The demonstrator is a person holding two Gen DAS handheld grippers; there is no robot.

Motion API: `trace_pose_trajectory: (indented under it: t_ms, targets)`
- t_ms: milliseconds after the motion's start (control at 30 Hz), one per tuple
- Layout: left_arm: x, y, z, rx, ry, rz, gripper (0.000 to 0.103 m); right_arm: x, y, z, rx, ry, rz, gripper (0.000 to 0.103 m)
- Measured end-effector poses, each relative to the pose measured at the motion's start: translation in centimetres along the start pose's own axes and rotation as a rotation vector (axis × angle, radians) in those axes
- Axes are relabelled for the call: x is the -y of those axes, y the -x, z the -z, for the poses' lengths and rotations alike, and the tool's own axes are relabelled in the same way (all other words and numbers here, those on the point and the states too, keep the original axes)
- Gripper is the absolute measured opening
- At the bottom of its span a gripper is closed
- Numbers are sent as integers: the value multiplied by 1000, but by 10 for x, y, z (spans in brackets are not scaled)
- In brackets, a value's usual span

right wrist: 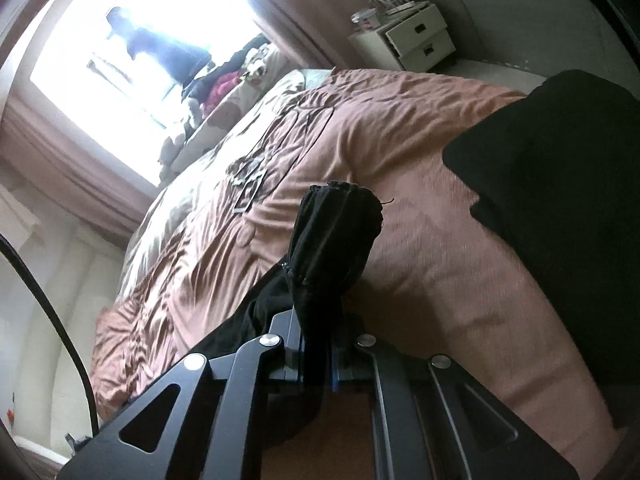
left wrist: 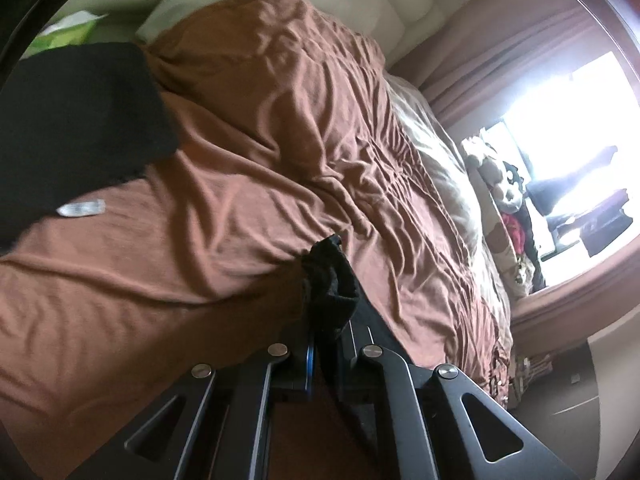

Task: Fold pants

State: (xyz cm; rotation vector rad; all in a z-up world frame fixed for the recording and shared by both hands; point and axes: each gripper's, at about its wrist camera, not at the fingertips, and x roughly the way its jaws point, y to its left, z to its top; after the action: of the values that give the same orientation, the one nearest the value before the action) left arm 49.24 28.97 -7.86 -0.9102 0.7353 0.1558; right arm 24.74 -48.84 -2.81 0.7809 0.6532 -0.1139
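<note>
left gripper [left wrist: 326, 300] and right gripper [right wrist: 320, 280] each clamp a bunched edge of the black pants [right wrist: 336, 220], lifted above the brown bedspread [left wrist: 240, 140]; folding looks barely begun, nothing laid flat yet.

My black pants [left wrist: 332, 280] bunch dark against the rust-brown bedspread [left wrist: 240, 140], plain, heavily creased. My gripper linkages are matte black with silver rivets and a blue strip. Cream duvet [left wrist: 444, 168] lies beside the bedspread. Dusty pink curtains [left wrist: 500, 48]. White drawer unit [right wrist: 416, 40]. Green item [left wrist: 72, 32], blurred.
</note>
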Motion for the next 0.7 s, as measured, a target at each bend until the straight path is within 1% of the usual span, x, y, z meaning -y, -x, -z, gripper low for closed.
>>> trace_pose_trajectory:
  t_ms: [267,433,700]
  targets:
    - [-36,39,-5,3,21,-8,7,-4,34,24,-42,13,-15,5]
    - [-62,59,-6,-8,27,-22,7,1,52,40,-69,11,-15,5]
    - [-95,80,6,-35,31,-34,8,15,75,63,-60,-27,-5,5]
